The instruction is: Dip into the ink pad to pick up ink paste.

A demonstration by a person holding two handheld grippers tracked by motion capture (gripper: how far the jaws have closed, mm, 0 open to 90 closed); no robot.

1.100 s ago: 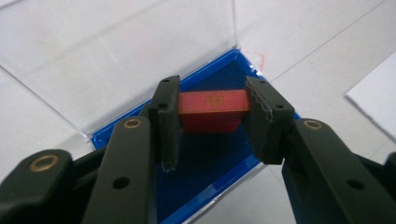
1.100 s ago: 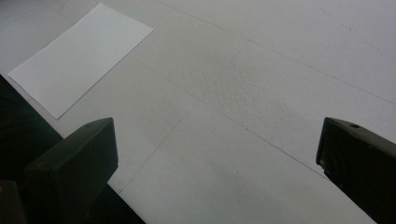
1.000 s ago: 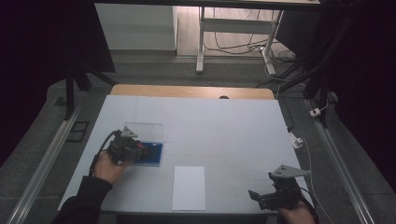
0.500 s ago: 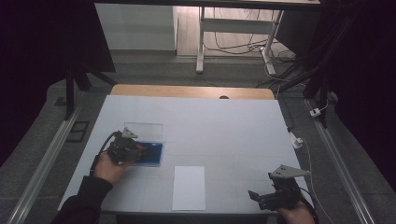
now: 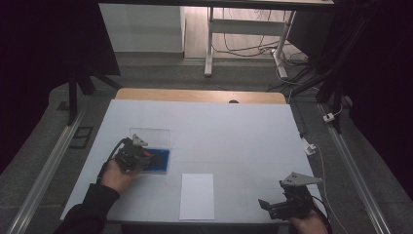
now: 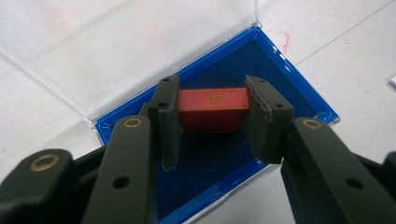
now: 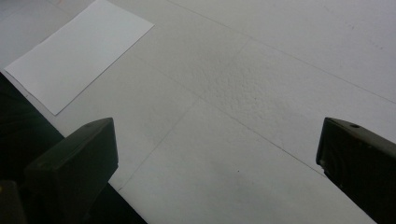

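The open case (image 5: 157, 160) lies on the left of the bench (image 5: 234, 136), with the block (image 6: 213, 103) in it. The paper sheet (image 5: 197, 196) lies right of the case, nearer the near edge.

jaws: black, with brass-coloured rivets
pads (image 6: 169, 128): dark grey, ribbed
top plate (image 5: 300, 179): grey, three-cornered
sleeve (image 5: 90, 210): dark, long

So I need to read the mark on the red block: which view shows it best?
The left gripper view: the red block sits close up between the jaws, gold mark facing the camera. In the high view the left gripper covers it over the blue case.
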